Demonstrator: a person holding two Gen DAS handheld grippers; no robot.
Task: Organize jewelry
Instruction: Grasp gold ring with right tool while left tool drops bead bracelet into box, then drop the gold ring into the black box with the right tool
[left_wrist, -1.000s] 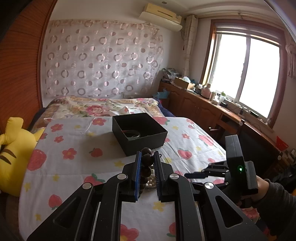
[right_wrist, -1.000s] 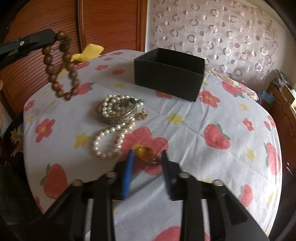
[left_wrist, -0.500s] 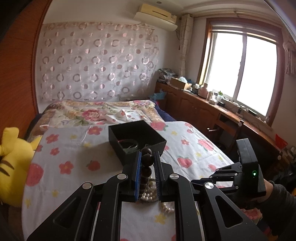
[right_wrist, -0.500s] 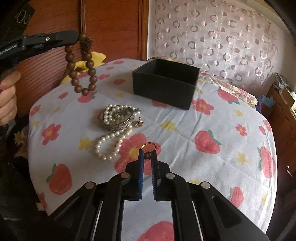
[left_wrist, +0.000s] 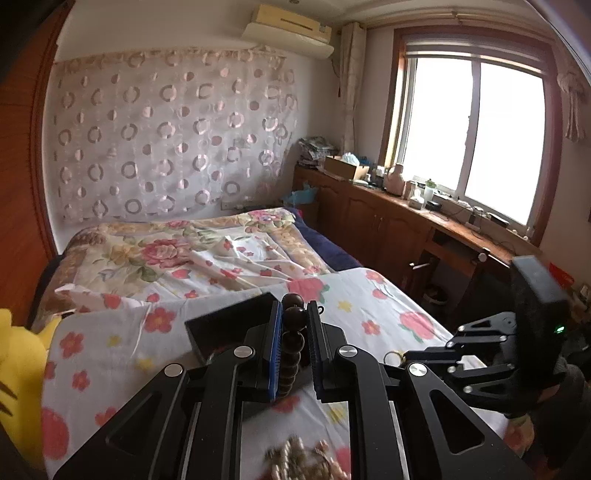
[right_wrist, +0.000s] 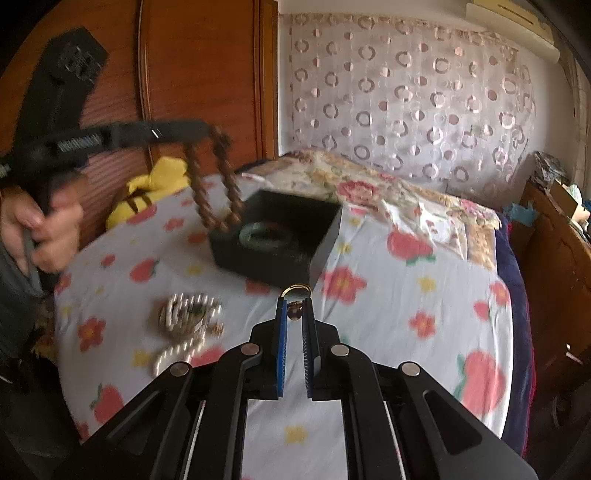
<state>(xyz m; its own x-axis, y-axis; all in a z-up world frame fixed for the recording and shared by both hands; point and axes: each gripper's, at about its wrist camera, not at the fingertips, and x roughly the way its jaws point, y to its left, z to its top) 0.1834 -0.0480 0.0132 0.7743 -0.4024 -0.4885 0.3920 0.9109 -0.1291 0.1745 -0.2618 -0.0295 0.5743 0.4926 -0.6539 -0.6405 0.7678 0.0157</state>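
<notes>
Now, in the left wrist view, the black box sits far closer under the fingers than a second ago, its open top partly hidden behind them, and the pearls have slid to a blur at the bottom edge. The left gripper is pinched nearly closed on the wooden bead bracelet, round dark brown beads stacked between the blue ribbed pads. To the right the right gripper carries a thin gold ring at its tip, raised off the floral sheet, where before it was low near the cloth

From the right wrist view, the right gripper has just been closing and now clamps the gold ring, a slim metal hoop poking above the pads; a second ago the ring lay on the sheet between open fingers. The bracelet, a blurred loop, hangs from the left gripper just over the near corner of the matte square box, which holds a green bangle. Glossy pearl strands lie heaped on the soft printed sheet, left of the fingers
</notes>
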